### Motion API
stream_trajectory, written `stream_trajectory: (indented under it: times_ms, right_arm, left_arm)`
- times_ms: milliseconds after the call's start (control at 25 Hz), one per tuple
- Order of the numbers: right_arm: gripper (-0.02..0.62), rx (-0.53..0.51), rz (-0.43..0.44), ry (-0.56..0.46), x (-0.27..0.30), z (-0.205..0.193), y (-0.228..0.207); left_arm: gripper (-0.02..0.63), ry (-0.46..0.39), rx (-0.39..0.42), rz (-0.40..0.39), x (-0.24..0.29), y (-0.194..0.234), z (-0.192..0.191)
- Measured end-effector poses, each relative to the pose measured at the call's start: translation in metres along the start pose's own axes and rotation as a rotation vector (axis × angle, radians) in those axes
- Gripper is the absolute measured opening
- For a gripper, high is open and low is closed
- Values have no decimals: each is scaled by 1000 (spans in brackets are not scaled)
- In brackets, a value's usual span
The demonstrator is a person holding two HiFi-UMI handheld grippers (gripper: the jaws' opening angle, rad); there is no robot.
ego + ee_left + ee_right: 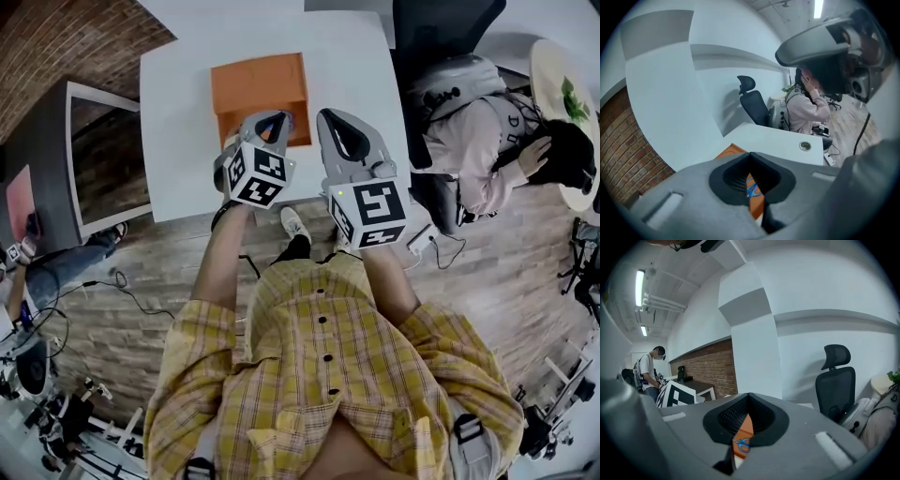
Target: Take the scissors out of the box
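Your left tool [277, 119] has its jaws fully closed, tip to tip, and grips nothing; the left gripper view confirms the tips of the left tool [750, 153] meeting with only the hollow behind them. Your right tool [330, 115] stands just beside it, on its right, and its jaws are likewise together and empty, as the right gripper view shows [749, 394]. Both tools point forward and downward over the white surface [178, 141]. The orange box [258, 84] lies on that surface directly ahead of the left tool, whose tip overlaps the box's near right corner in the head view; the right tool sits off the box's right side. The scissors [752, 187], with blue handles, are inside the box, ahead of and below both tools, seen through the slit under the closed tips in each gripper view [740, 445]. Neither tool touches them. Beyond the right tool, a seated person [478, 141] is at the surface's far side, near an office chair [752, 101].
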State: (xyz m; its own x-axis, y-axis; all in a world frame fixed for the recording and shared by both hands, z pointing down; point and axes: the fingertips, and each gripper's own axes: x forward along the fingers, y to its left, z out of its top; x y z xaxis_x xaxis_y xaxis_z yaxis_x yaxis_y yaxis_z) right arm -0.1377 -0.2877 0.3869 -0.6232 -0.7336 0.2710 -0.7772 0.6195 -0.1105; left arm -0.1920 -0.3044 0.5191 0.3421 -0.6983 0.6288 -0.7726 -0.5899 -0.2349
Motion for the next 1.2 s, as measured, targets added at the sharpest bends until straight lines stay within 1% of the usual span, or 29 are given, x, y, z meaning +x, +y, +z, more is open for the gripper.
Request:
stream_trajectory:
  times_ms: [160,360,560,680,800,960,1040,1200]
  right_arm:
    - [5,5,-8,15,-1,-5,-6]
    - [5,10,-6,26,4,-8,-10]
    - [5,17,-7,42,10,-16,-18]
    - [5,21,-12,49,9,-16,-24]
    - [5,22,-16,58,13,-18,-28]
    - [5,24,-16,69,19,-24,-34]
    - [5,23,-16,74,21,-25,-36]
    - [5,23,-15,84,24,-28,-37]
  left_arm:
    - [5,44,52,-22,11,-5,-8]
    - [5,127,144,-63,29,-10,-24]
    - [6,192,239,-109,51,-15,-41]
    - [26,232,295,-148,59,-21,-51]
    - [32,261,331,-183,68,-23,-62]
    - [40,289,355,-221,82,-29,-73]
    - [40,307,378,-228,88,-29,-77]
    - [63,350,425,-231,92,-27,-88]
